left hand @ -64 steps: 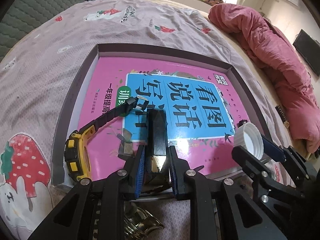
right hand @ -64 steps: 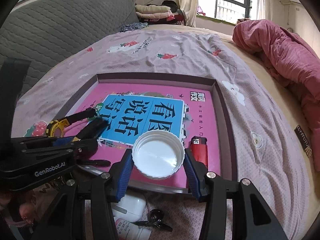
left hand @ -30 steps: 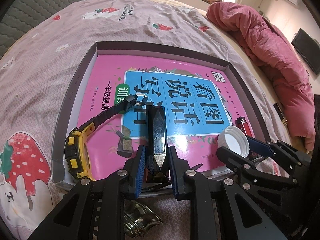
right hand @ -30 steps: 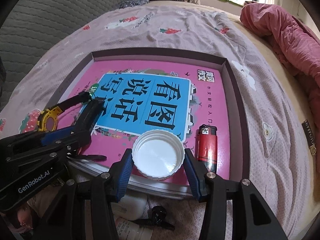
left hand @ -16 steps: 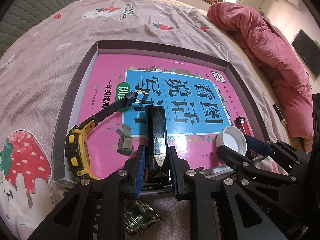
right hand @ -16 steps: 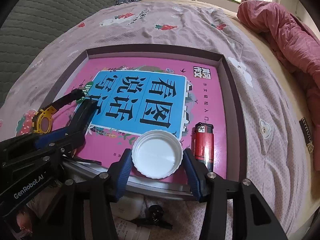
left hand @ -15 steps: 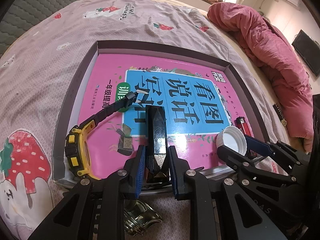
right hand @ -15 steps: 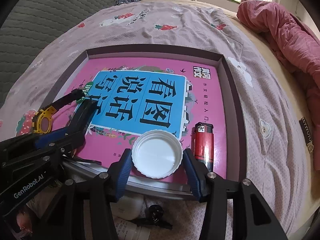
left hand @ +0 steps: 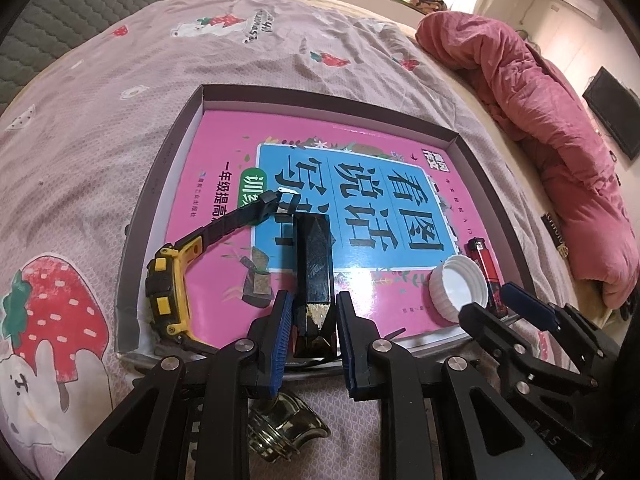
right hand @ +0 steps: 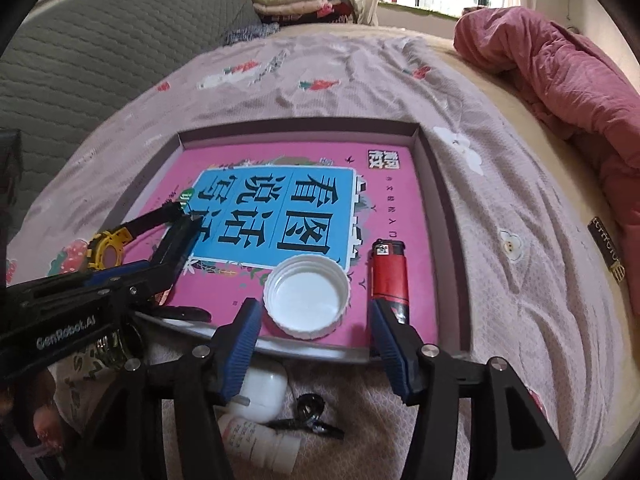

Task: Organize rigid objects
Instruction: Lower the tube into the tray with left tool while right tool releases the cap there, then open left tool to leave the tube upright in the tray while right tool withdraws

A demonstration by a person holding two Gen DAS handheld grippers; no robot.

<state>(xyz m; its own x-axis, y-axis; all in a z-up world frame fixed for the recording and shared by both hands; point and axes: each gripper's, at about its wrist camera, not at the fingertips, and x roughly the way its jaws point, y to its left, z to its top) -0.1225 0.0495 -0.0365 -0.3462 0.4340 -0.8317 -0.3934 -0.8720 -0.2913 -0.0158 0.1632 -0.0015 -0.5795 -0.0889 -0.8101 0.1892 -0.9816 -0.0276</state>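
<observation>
L wrist view: left gripper (left hand: 310, 320) clamped on black bar (left hand: 313, 268), lower centre, over pink book (left hand: 320, 184) in tray (left hand: 160, 184). R wrist view: right gripper (right hand: 316, 320) just opened, pads clear of white cap (right hand: 306, 296) resting on book, lower centre, beside red lighter (right hand: 390, 276).

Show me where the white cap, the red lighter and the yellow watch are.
white cap (right hand: 306, 298), right wrist view, inner floor.
red lighter (right hand: 390, 274), right wrist view, red body.
yellow watch (left hand: 165, 300), left wrist view, case side.
</observation>
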